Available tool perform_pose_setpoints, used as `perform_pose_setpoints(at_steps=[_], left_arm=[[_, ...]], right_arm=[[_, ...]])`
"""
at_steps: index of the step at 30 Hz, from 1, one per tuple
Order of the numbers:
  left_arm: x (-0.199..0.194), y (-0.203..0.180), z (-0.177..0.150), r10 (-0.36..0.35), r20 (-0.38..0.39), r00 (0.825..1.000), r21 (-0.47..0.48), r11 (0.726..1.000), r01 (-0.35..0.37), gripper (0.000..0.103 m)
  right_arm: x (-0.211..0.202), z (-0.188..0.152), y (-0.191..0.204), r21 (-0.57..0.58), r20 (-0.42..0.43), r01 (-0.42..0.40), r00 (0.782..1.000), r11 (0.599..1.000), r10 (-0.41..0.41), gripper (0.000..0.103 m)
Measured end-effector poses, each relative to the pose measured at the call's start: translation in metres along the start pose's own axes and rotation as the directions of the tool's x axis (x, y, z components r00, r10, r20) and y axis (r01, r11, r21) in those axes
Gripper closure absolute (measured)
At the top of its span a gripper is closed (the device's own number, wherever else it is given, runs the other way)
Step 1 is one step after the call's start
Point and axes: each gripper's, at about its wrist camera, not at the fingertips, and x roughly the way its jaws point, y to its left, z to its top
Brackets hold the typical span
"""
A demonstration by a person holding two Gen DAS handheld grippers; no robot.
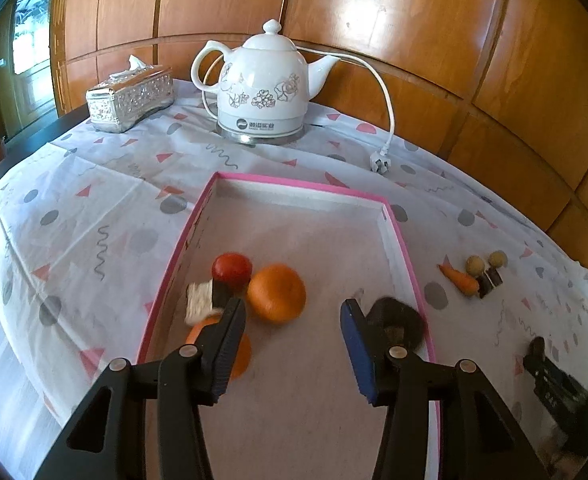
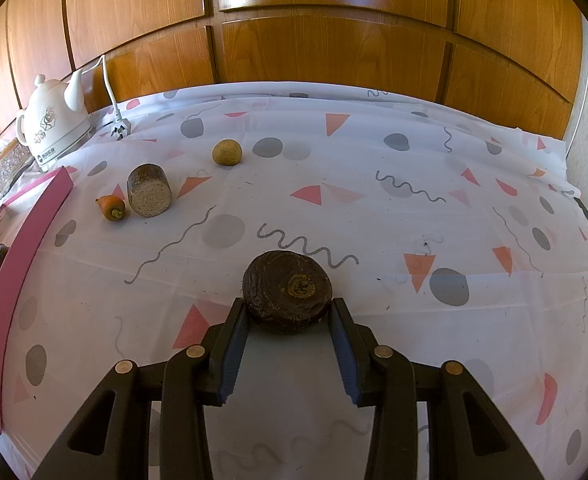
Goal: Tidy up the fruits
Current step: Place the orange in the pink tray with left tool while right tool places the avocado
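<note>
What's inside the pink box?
Inside the pink box: a red tomato, an orange, a white-and-dark block and a dark furry thing. The left gripper partly hides a second orange thing.

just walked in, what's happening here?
A person with two handheld grippers is sorting produce into a pink tray. The right gripper has its jaws around a dark round fruit over the tablecloth. The left gripper hangs open over the tray, which holds an orange and a tomato. A carrot is outside the tray.
</note>
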Motion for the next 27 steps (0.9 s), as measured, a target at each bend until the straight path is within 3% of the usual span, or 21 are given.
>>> perform_pose_setpoints(at_steps=[10,15,21,27], left_arm=[[-0.01,0.011,-0.012,0.02,0.005,1.0,0.01,1.0,-0.02,0.046],[-0.011,0.015,-0.013,0.017,0.005,1.0,0.004,1.0,-0.017,0.045],[-0.013,0.019,-0.013,0.018,0.014,1.0,-0.005,1.0,-0.018,0.044],[-0.016,0.026,-0.011,0.018,0.024,1.0,-0.025,1.0,-0.018,0.044]], right_arm=[[-0.002,0.001,0.004,-0.019,-0.009,0.024,1.0,1.0,-0.024,0.062],[-0.006,0.002,0.012,-0.009,-0.027,-0.01,1.0,1.0,0.01,0.062],[-0.02,0.006,0.045,-0.054,-0.023,-0.125,0.992,0.991,0.124,0.062],[-0.043,0.013,0.102,-0.178,-0.016,-0.27,0.962,0.946,0.271,0.062]])
